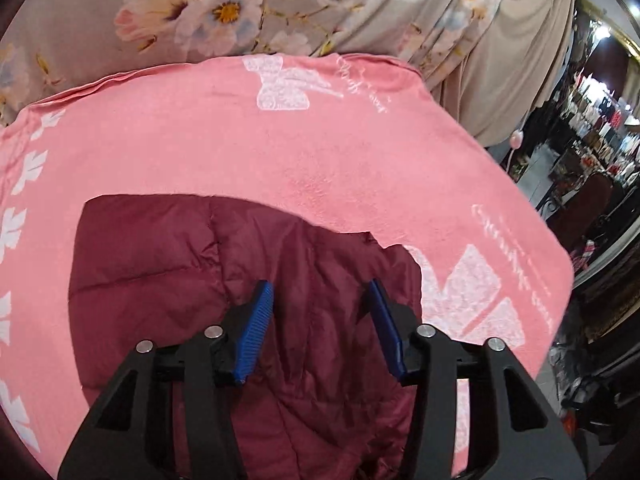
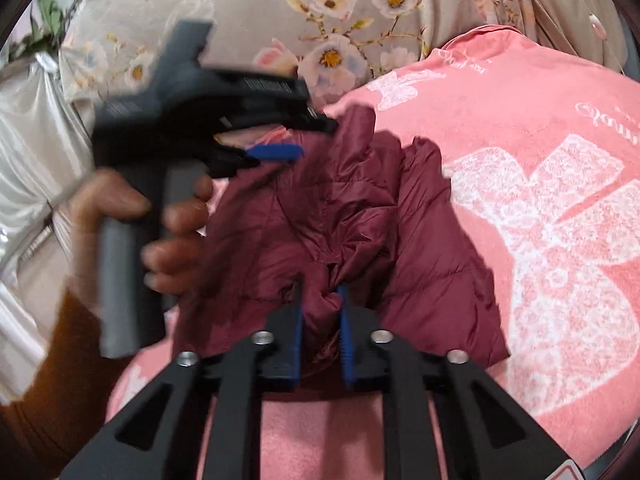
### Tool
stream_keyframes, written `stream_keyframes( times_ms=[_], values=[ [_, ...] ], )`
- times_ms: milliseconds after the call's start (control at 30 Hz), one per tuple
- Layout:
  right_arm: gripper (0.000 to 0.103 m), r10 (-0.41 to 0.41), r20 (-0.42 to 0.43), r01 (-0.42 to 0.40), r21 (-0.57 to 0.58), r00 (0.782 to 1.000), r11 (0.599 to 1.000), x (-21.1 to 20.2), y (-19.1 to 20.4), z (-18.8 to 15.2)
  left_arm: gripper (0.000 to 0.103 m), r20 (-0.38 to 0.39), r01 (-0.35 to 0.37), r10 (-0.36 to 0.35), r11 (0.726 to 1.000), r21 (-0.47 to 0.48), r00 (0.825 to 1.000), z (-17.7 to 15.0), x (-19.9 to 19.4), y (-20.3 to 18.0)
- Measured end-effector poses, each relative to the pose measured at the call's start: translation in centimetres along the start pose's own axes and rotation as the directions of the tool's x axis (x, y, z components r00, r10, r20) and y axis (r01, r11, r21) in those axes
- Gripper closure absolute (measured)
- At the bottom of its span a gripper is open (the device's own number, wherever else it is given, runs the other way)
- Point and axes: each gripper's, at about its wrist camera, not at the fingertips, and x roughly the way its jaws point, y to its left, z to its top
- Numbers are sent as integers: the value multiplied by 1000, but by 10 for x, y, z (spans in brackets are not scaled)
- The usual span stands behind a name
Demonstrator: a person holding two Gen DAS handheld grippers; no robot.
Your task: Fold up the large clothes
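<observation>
A maroon quilted jacket (image 1: 160, 260) lies crumpled on a pink blanket (image 1: 280, 152) with white bow prints. In the left wrist view my left gripper (image 1: 320, 284) hovers above the jacket, open, its blue pads apart with nothing between them. In the right wrist view my right gripper (image 2: 320, 292) is shut on a bunched fold at the near edge of the jacket (image 2: 420, 248). The left gripper (image 2: 316, 138) also appears there, blurred, over the jacket's far left corner, held by a hand (image 2: 172, 216).
The pink blanket (image 2: 520, 100) covers a bed with a grey floral sheet (image 1: 240, 8). Beige drapery (image 1: 520, 60) hangs at the right, with a dark cluttered room (image 1: 592, 140) beyond. An orange-brown sleeve (image 2: 48, 360) and silvery fabric (image 2: 24, 140) fill the left.
</observation>
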Motion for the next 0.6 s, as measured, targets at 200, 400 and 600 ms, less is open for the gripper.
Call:
stream_keyframes(
  times_ms=[200,400,600],
  values=[
    [97,1,108,-4,26,994,1000,-26,-17,25,69,-24,-34,35,999,30,999,14,37,-12],
    [98,-74,70,64,130,995,989,-17,-60,12,72,-42,-40,42,998,38,998,16,74,-27],
    [98,-99,14,95,184,995,978,3,-86,-2,74,-43,-85,88,994,64,995,14,98,-37]
  ],
)
